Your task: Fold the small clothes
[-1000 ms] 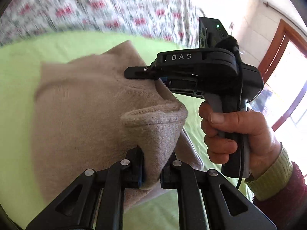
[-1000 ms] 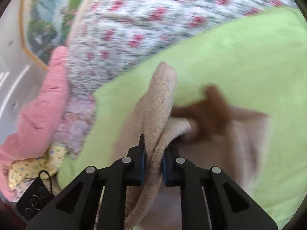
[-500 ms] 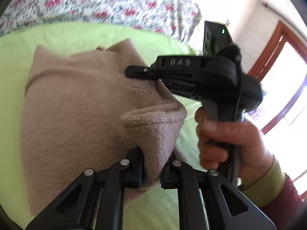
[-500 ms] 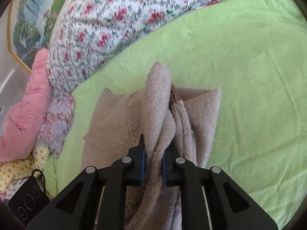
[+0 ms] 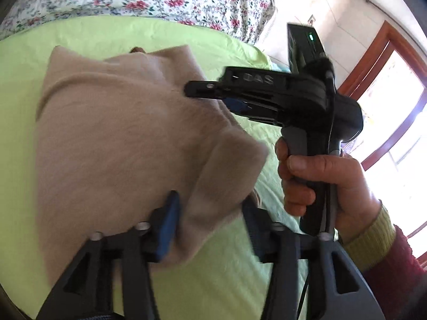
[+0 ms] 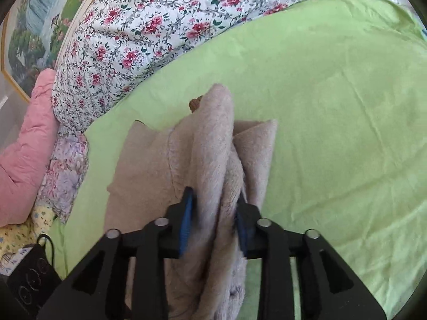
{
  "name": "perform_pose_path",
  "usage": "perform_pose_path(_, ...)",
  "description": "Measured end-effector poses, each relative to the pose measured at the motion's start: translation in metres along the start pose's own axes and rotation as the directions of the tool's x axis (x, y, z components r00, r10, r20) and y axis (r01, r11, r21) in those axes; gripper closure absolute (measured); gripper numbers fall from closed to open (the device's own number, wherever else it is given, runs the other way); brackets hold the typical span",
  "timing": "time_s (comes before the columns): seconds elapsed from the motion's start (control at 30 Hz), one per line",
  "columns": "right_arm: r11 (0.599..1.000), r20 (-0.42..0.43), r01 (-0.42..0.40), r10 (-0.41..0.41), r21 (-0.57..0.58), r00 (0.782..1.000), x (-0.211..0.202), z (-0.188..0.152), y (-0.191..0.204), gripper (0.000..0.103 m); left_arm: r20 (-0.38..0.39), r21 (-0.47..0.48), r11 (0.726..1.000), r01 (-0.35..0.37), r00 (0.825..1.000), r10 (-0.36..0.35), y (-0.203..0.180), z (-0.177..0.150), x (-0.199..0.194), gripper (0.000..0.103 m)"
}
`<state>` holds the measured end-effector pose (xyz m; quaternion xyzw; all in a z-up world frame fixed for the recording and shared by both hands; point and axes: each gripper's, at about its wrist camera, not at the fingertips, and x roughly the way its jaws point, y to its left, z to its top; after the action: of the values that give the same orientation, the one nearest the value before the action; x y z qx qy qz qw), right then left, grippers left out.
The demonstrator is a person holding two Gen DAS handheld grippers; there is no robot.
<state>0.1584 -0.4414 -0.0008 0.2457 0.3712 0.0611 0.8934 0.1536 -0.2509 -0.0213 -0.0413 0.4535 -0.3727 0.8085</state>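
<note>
As both grippers' fingers (image 5: pixel 170 221) just opened, the beige sweater (image 6: pixel 213 144) lies lengthwise away.

Each handheld gripper is matte black plastic. The left gripper (image 5: pixel 210 229) has two broad triangular cut-out linkage arms studded with round silver pivot screws, ending in fingers (image 5: pixel 167 226) lined with blue pads. The right gripper (image 6: pixel 213 221) matches it in its own view; seen from the side it shows a pistol-style grey handle, raised lettering on the body, a small green light on the boxy top, a fuzzy black tuft and a thin black cable. The right hand (image 5: pixel 324 184) wears a ribbed yellow-green cuff under a dark red sleeve (image 5: pixel 395 264).
</note>
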Motion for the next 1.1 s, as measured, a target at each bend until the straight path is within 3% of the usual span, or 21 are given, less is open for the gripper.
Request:
perform_pose_path(0.07, 1.000, 0.006, -0.003, 0.003, -0.004, 1.000, -0.007, -0.005, 0.000, 0.043, 0.011, -0.019, 1.000, 0.011, 1.000, -0.011, 0.011, -0.005, -0.016, 0.047)
perform_pose_path(0.17, 1.000, 0.011, -0.028, 0.028, 0.008, 1.000, -0.018, -0.013, -0.001, 0.041, 0.032, -0.063, 0.998, 0.015, 0.999, -0.013, 0.029, -0.012, -0.039, 0.037)
perform_pose_path(0.23, 0.999, 0.011, -0.044, 0.043, 0.027, 0.999, -0.022, -0.017, -0.003, 0.040, 0.046, -0.092, 0.996, 0.010, 0.999, -0.006, 0.044, -0.015, -0.053, 0.037)
perform_pose_path(0.33, 0.997, -0.005, -0.064, 0.064, 0.047, 0.998, -0.024, -0.022, -0.007, 0.037, 0.054, -0.138, 0.990, -0.015, 0.998, 0.023, 0.070, -0.003, -0.065, 0.028)
perform_pose_path(0.47, 0.991, -0.021, -0.100, 0.102, 0.090, 0.995, -0.023, -0.027, -0.014, 0.033, 0.052, -0.219, 0.975, -0.025, 0.998, 0.037, 0.104, 0.005, -0.073, 0.025)
perform_pose_path(0.63, 0.977, -0.040, -0.149, 0.156, 0.150, 0.987, -0.015, -0.026, -0.022, 0.029, 0.032, -0.303, 0.952, 0.036, 0.999, -0.028, 0.140, 0.022, -0.064, 0.023)
perform_pose_path(0.83, 0.968, -0.057, -0.179, 0.192, 0.178, 0.980, 0.002, -0.020, -0.026, 0.028, -0.032, -0.343, 0.938, 0.045, 0.998, -0.059, 0.166, 0.037, -0.030, 0.023)
perform_pose_path(1.1, 0.967, -0.086, -0.187, 0.204, 0.175, 0.975, 0.019, -0.012, -0.027, 0.028, -0.048, -0.383, 0.920, 0.085, 0.993, -0.112, 0.174, 0.041, -0.003, 0.013)
